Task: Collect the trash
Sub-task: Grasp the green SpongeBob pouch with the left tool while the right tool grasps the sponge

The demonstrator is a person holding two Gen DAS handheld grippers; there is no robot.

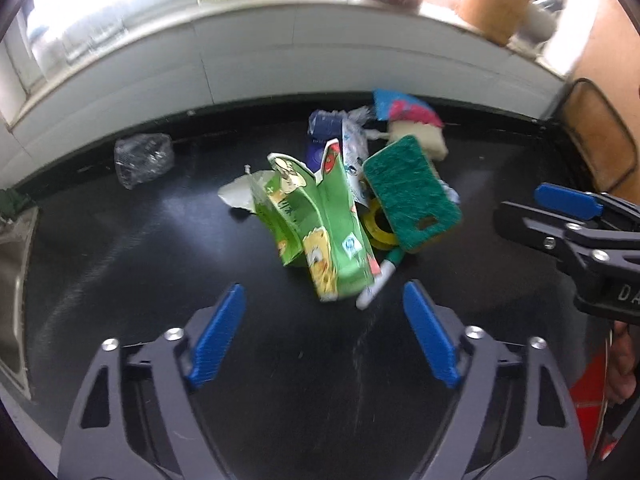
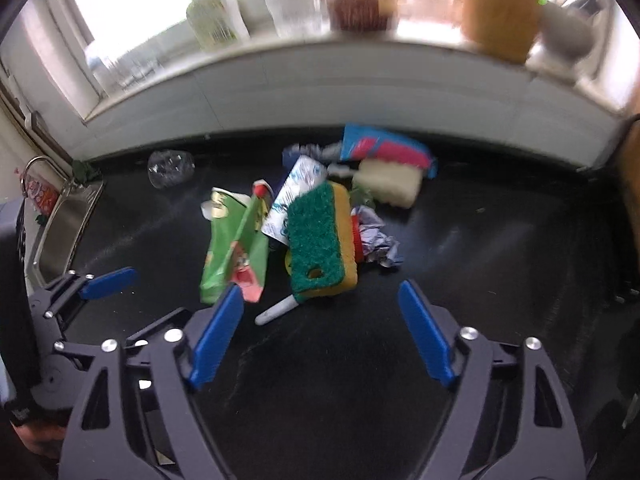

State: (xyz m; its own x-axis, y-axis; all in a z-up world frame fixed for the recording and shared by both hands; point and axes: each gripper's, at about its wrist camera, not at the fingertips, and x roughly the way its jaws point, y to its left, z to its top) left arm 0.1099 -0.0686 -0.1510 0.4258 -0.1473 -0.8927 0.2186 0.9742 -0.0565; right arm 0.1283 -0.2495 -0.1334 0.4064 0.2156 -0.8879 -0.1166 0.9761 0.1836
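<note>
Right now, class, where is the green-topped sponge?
In both wrist views the green-topped sponge sits mid-counter in the trash pile, propped right of the green carton, above the white marker.

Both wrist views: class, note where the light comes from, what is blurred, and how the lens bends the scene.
Left wrist view: daylight from the window washes out the sill; the green carton is motion-smeared; the counter edge bows into a curve. Right wrist view: same backlight; the bottle on the sill is blurred; the sponge is soft; pale sheen streaks the counter; dark corners frame the picture.
</note>
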